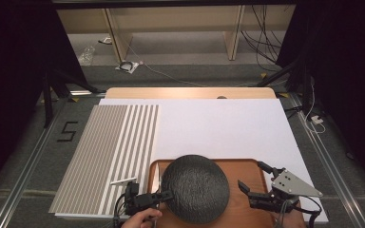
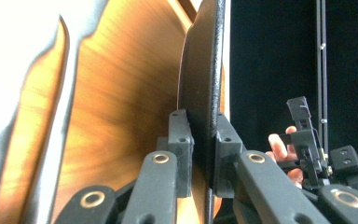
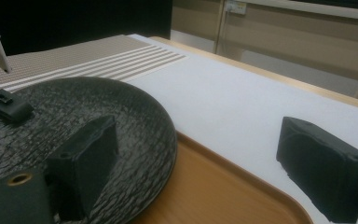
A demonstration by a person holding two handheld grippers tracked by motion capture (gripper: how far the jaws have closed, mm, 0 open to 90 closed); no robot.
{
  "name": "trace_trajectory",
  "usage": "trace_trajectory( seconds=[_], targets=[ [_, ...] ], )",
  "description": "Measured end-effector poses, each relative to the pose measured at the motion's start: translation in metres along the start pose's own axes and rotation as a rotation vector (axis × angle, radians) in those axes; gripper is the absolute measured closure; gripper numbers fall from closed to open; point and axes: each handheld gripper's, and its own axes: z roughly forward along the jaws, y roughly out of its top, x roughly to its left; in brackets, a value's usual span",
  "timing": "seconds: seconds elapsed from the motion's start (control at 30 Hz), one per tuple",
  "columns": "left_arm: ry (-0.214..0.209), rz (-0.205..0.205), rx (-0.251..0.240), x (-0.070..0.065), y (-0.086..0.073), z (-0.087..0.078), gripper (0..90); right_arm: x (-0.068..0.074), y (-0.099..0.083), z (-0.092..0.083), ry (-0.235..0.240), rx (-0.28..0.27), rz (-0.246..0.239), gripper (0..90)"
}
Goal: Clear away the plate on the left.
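Observation:
A round dark textured plate (image 1: 197, 187) (image 3: 74, 107) sits over the wooden tray (image 1: 247, 164) at the table's near edge. My left gripper (image 1: 167, 194) (image 2: 204, 135) is shut on the plate's left rim, one pad above and one below it. In the left gripper view the plate (image 2: 205, 70) stands edge-on between the pads, with the tray (image 2: 121, 93) behind it. My right gripper (image 1: 252, 175) (image 3: 205, 163) stands open over the tray's right part, just right of the plate, with nothing between its jaws.
A shiny knife (image 2: 42, 116) (image 1: 155, 176) lies on the tray's left side beside the plate. A striped placemat (image 1: 104, 147) (image 3: 88, 58) covers the table's left part. A white board (image 1: 218, 128) lies beyond the tray.

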Motion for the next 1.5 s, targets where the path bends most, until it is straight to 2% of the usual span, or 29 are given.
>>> trace_trajectory(
  seconds=[0.97, 1.3, 1.4, 1.5],
  targets=[
    [0.015, 0.038, 0.073, -0.009, -0.005, 0.023, 81.0, 0.000, 0.000, 0.000, 0.000, 0.006, -0.001, 13.7],
    [0.010, 0.040, 0.099, -0.012, -0.007, 0.030, 80.7, 0.000, 0.000, 0.000, 0.001, 0.006, 0.000, 13.7],
    [0.015, 0.018, 0.103, -0.009, -0.006, 0.030, 81.0, 0.000, 0.000, 0.000, 0.000, 0.006, -0.001, 13.7],
    [0.021, 0.019, 0.103, -0.009, -0.006, 0.030, 81.6, 0.000, 0.000, 0.000, 0.001, 0.003, 0.000, 13.7]
  ],
)
